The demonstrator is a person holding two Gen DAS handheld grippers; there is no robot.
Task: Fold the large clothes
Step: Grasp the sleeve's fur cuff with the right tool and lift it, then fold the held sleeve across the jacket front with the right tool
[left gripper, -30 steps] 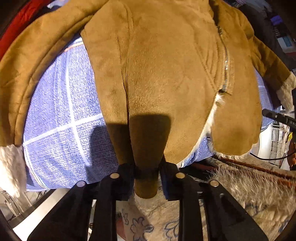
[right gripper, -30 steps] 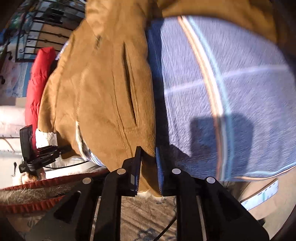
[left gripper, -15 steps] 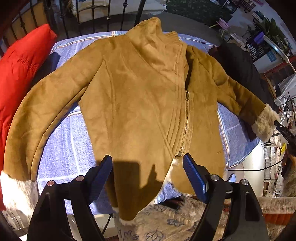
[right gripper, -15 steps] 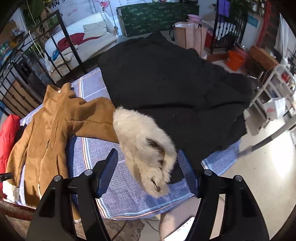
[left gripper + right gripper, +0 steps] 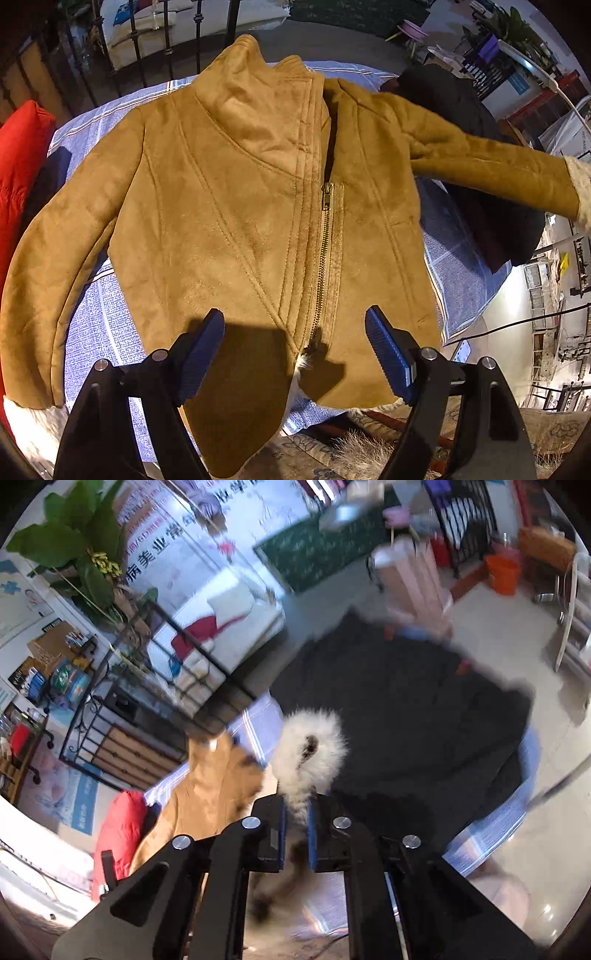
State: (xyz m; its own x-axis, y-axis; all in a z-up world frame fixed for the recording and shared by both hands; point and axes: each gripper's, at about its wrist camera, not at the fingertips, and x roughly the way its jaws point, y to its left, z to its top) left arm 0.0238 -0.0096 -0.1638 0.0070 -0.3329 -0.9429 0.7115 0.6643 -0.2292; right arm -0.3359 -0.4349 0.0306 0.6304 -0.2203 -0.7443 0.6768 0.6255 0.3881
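- A tan suede jacket (image 5: 258, 229) is spread front-up on a blue checked sheet (image 5: 454, 258), with its collar pointed away from the left wrist camera and its hem nearest to it.
- The zipper (image 5: 325, 258) is seen closed from the hem up to the chest, above which the collar flaps lie folded open.
- The left claw (image 5: 295, 350) is held above the hem with its jaws wide apart; nothing is between the blue pads (image 5: 384, 350), and the jacket is not touched by them.
- The jacket's left sleeve (image 5: 55, 266) is laid down along the sheet, and its white fur cuff (image 5: 33, 428) is seen at the lower left edge.
- The other sleeve (image 5: 491, 166) is stretched out to the right over a black garment (image 5: 480, 206), ending in a fur cuff (image 5: 306, 753).
- In the right wrist view, the right claw (image 5: 295, 834) is clamped on that fur cuff: its jaws have just been closing, and the fluffy white fur is pinched between the two pads.
- The right wrist picture is blurred, so finer detail of the grip cannot be told.
- A red padded garment (image 5: 18, 166) is seen lying at the far left edge of the bed, just beside the jacket's sleeve.
- A black metal bed frame (image 5: 166, 44) is visible behind the collar.
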